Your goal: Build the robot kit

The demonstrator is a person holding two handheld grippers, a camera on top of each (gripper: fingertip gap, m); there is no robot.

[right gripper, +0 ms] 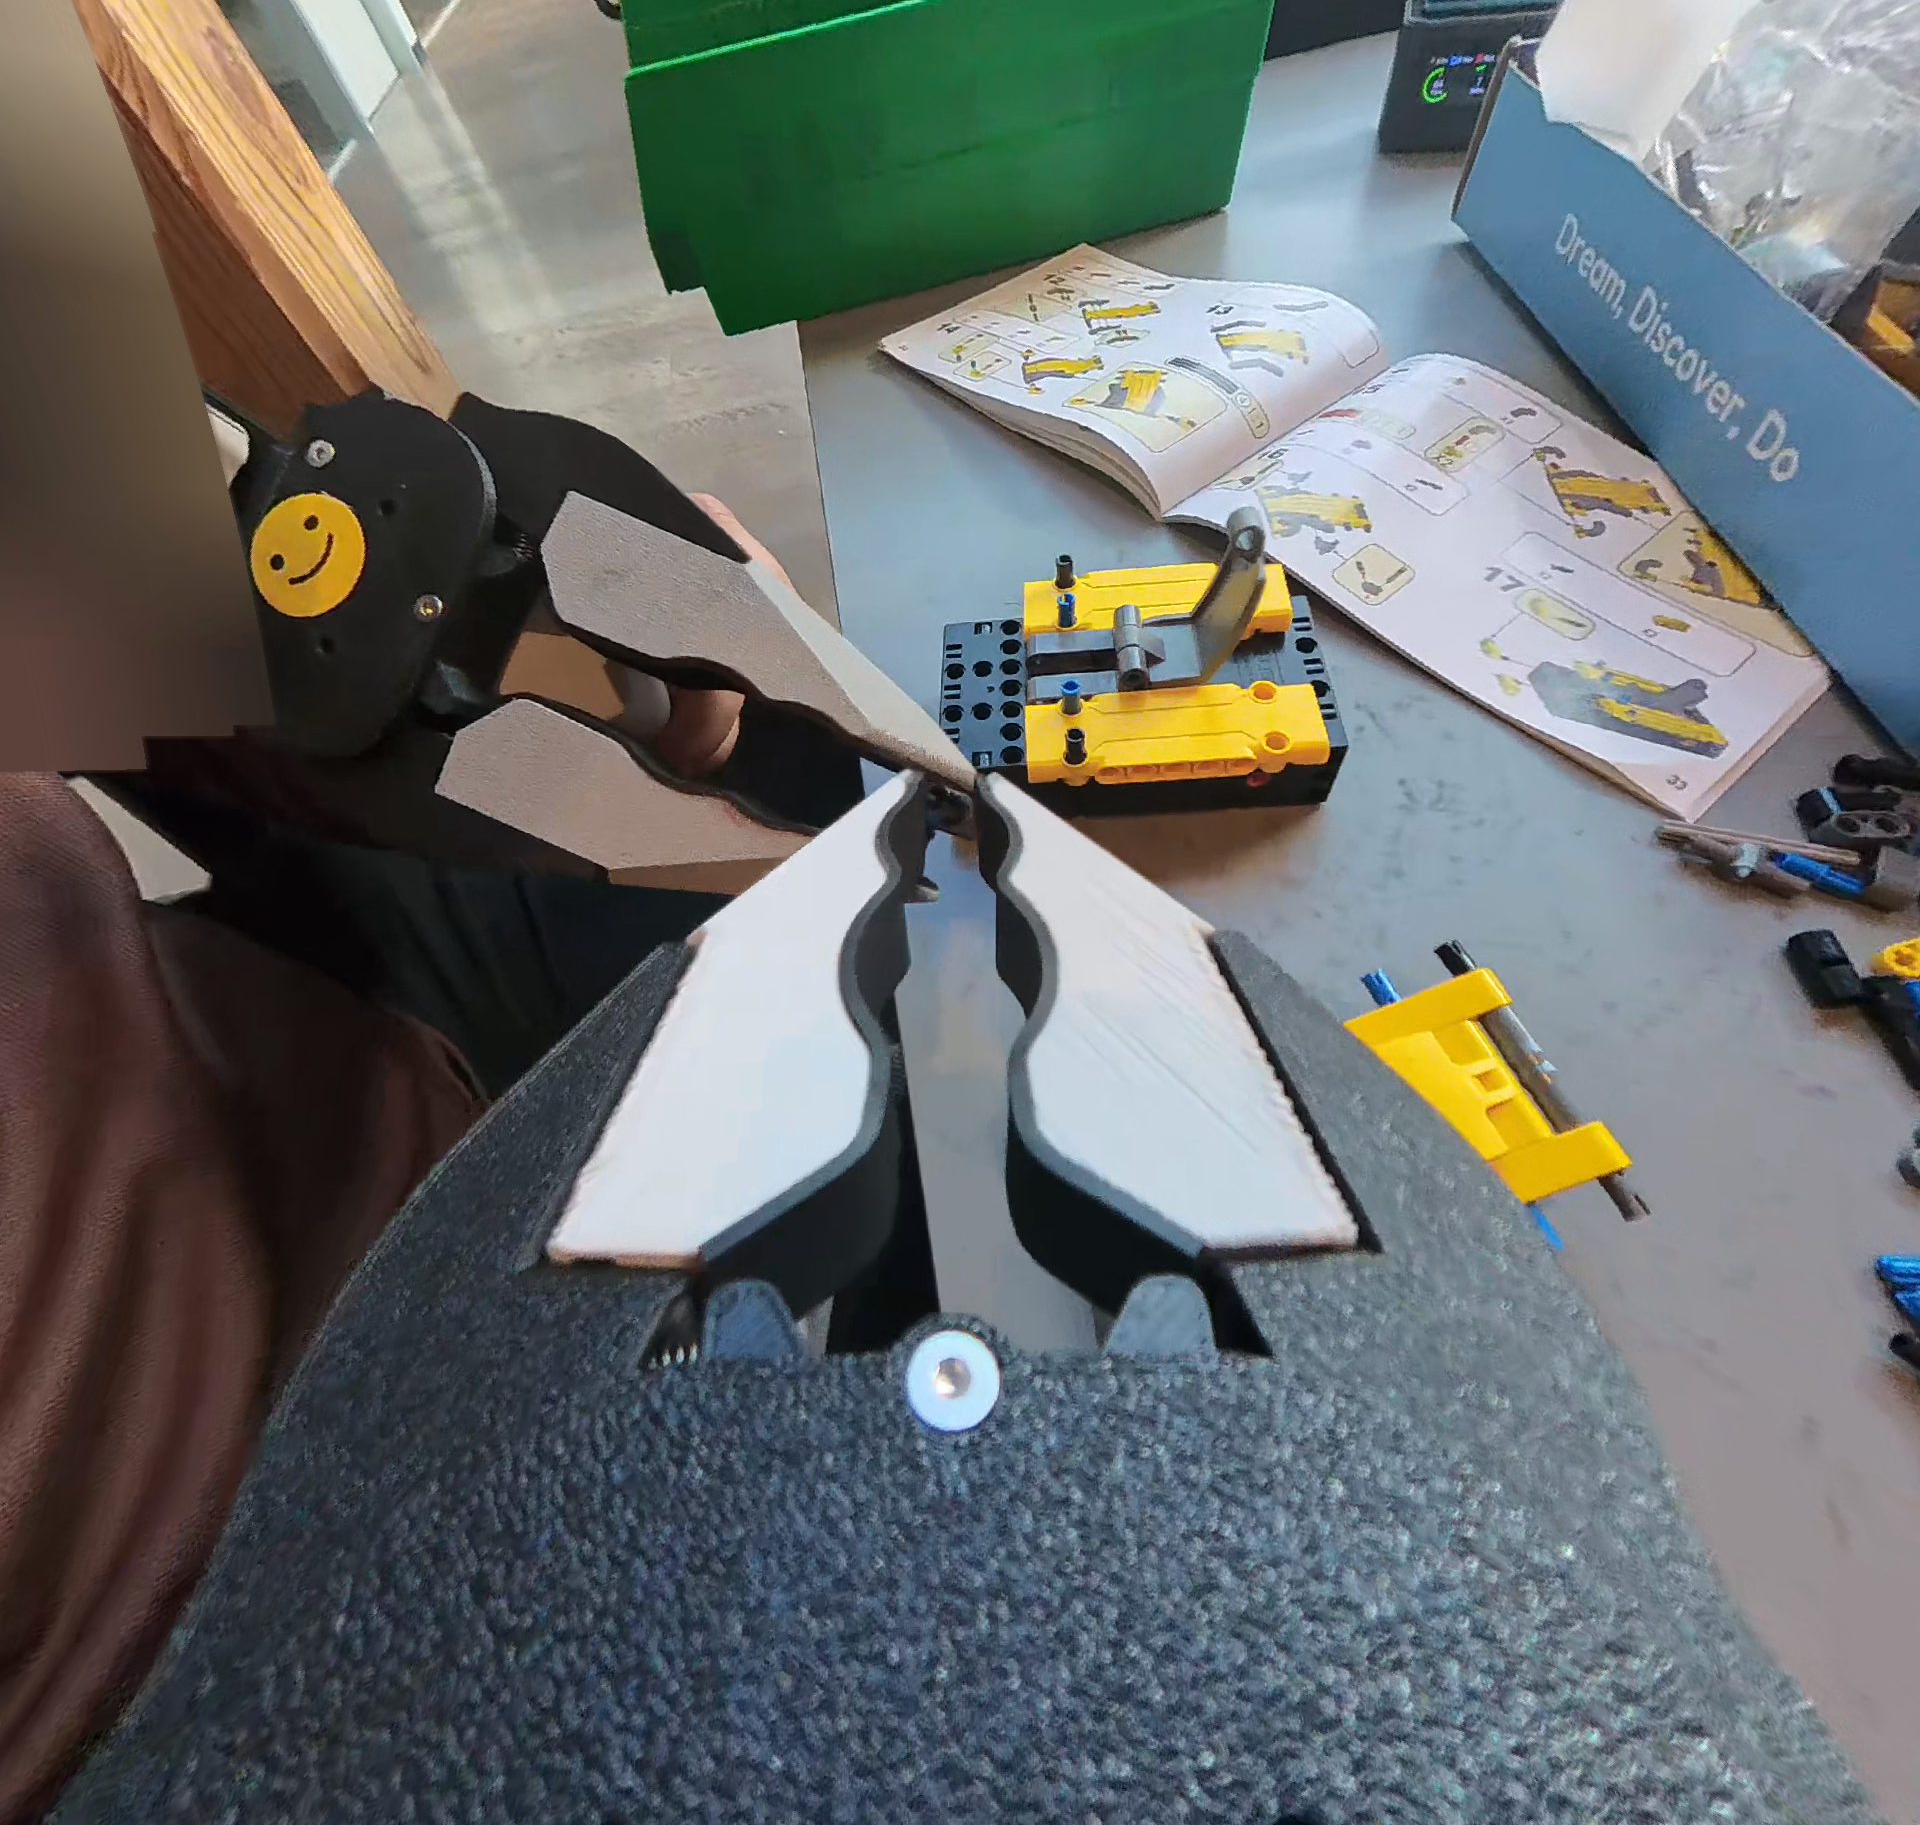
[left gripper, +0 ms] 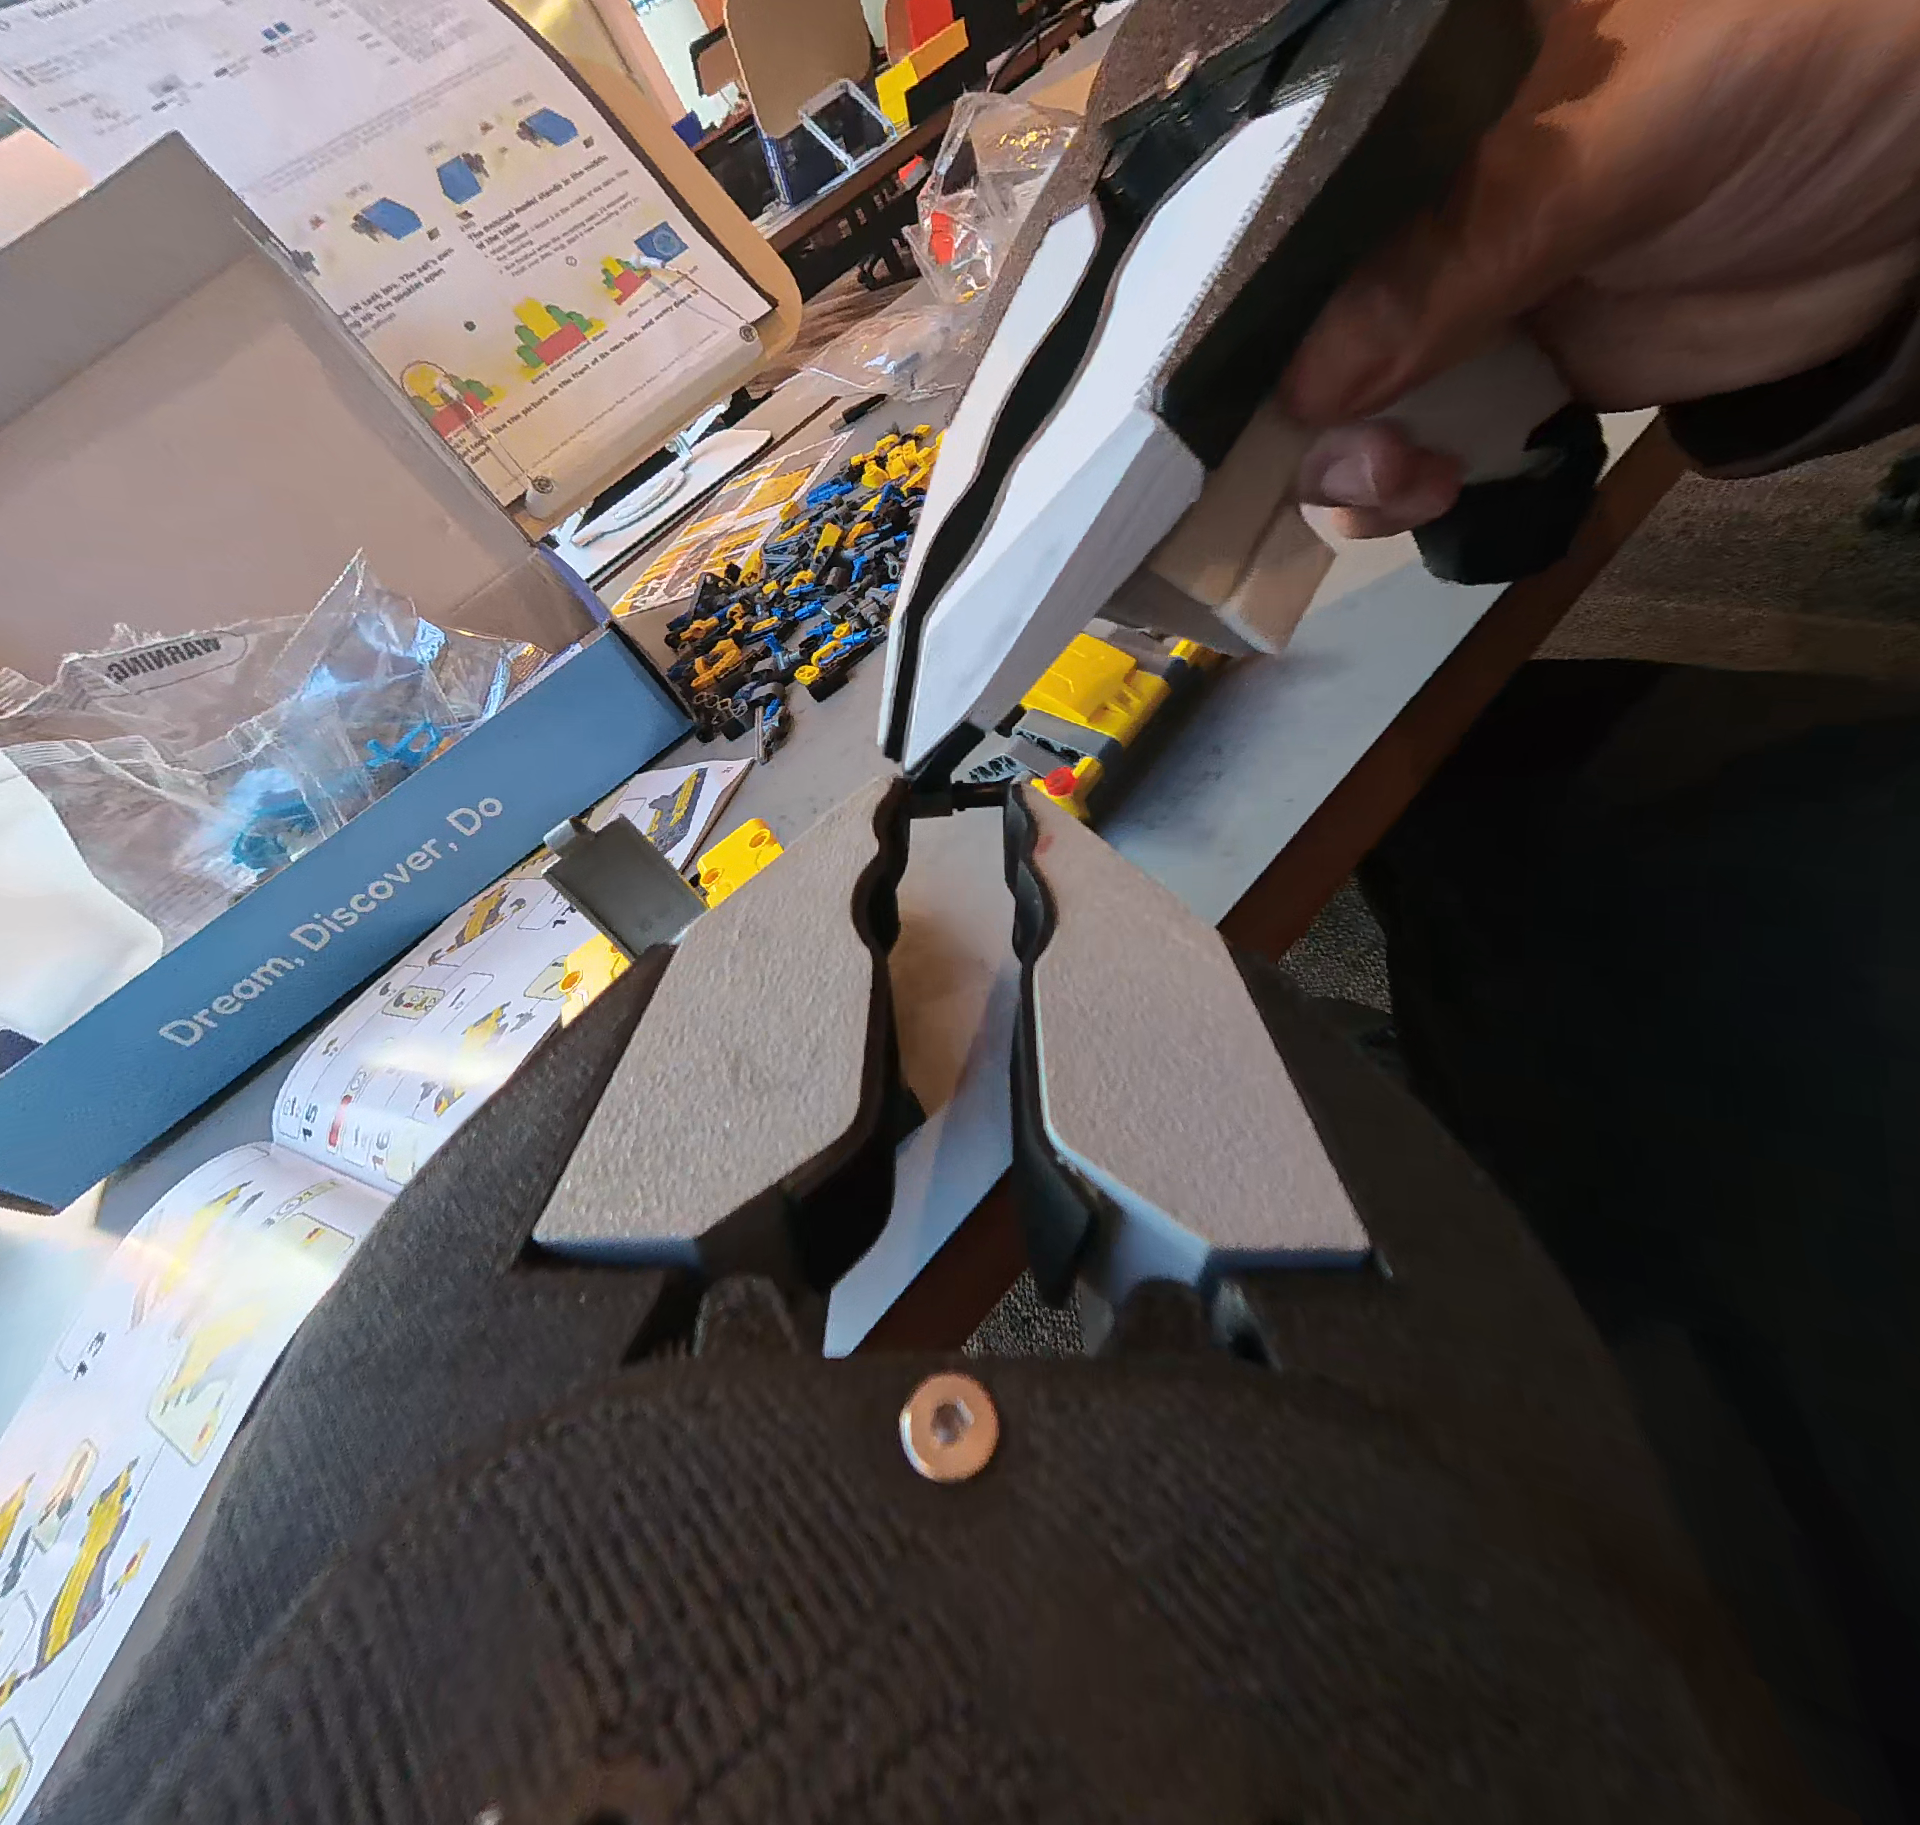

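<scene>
Two grippers meet tip to tip: left gripper [left gripper: 956, 801] and right gripper [right gripper: 951, 807] both pinch one small black pin [left gripper: 951, 799], its axis spanning between them.

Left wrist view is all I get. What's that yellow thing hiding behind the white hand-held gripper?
Observer: A brick model. It has a black base, two yellow beams on top and a grey lever standing up between them.
Operator: Is anything behind it?
Observer: Yes, a green bin past the far edge of the table.
Operator: Does my hand-held gripper have anything on it?
Observer: A yellow smiley disc on its side.
</scene>
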